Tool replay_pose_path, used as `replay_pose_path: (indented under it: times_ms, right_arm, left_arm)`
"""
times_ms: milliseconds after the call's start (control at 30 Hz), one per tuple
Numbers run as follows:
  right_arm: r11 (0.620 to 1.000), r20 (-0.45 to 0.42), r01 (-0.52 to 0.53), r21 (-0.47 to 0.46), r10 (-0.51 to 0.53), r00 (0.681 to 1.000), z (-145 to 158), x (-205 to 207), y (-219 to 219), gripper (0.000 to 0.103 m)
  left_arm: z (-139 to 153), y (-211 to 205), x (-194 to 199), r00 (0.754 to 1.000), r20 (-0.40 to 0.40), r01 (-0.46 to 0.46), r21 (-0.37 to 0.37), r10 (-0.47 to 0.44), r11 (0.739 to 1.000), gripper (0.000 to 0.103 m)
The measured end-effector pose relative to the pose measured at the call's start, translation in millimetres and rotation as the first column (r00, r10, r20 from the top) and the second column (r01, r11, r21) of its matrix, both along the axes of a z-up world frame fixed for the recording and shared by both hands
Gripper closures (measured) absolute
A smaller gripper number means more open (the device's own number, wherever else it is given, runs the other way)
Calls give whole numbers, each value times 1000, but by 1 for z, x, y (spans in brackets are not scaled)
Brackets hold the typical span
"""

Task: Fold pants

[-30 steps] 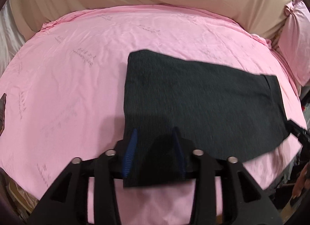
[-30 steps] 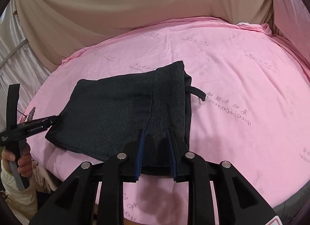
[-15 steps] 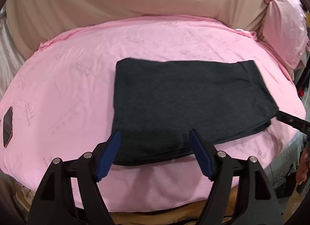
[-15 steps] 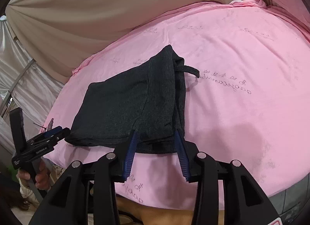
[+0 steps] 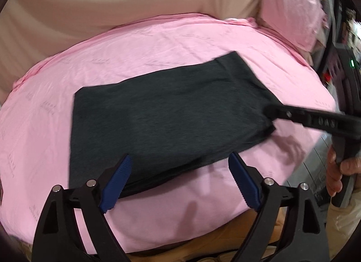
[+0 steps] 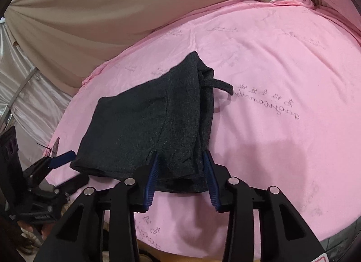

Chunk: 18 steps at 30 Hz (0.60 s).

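The dark pants (image 5: 167, 122) lie folded flat on the pink sheet (image 5: 158, 43). The left gripper (image 5: 180, 180) has just been opening — fingers wide, nothing between them, the fold at twelve o'clock. The right gripper (image 6: 181, 176) has just been narrowing on the pants' near edge — whether it pinches, I cannot tell.

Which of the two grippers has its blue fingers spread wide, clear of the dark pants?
The left gripper; its fingers have just opened. The right gripper straddles the pants.

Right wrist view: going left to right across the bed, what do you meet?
Left gripper at the pants' corner → folded dark pants → drawstring poking out → printed lettering on the pink sheet.
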State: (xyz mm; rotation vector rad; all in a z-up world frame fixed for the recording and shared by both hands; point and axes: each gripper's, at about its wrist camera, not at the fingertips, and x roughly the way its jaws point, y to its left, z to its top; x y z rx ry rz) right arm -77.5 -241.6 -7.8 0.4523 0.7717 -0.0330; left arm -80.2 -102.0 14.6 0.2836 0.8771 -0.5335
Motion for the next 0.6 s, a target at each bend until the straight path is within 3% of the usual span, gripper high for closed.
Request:
replay_pose_path:
  times_ms: [33,233,400,433,500,533,600]
  right_arm:
    - [1000,11,-7,2,7,1000,5,-1,-1,78]
    - [996,17,-70,54,69,997,13,6,-8,84]
    - [982,57,-107,154,100,993,16,9,-17,84]
    - [979,59,-115,170,107,993,16,11,-18,84]
    - [975,54,-125,181,117,992,14,13,-20,84]
    - [972,57,-132,194,123,991,12,13,-22,84]
    - [967,90,-123,225,105,990,13,8,-29,82]
  left_arm:
    - [-1,-10,-4,999,3,33,0,-33,999,16]
    - [-14,-70,-6,985,10,173,8,-173,985,15]
    - [-29,-110,3,976,32,212,50,-214,976,17]
    - [-33,-115,6,977,30,207,61,-209,976,22]
    - [-37,-119,17,983,27,182,52,-184,982,51]
    - [-37,-118,23,986,18,167,45,-168,985,59]
    - [-29,-106,38,990,-32,140,-21,-140,990,84]
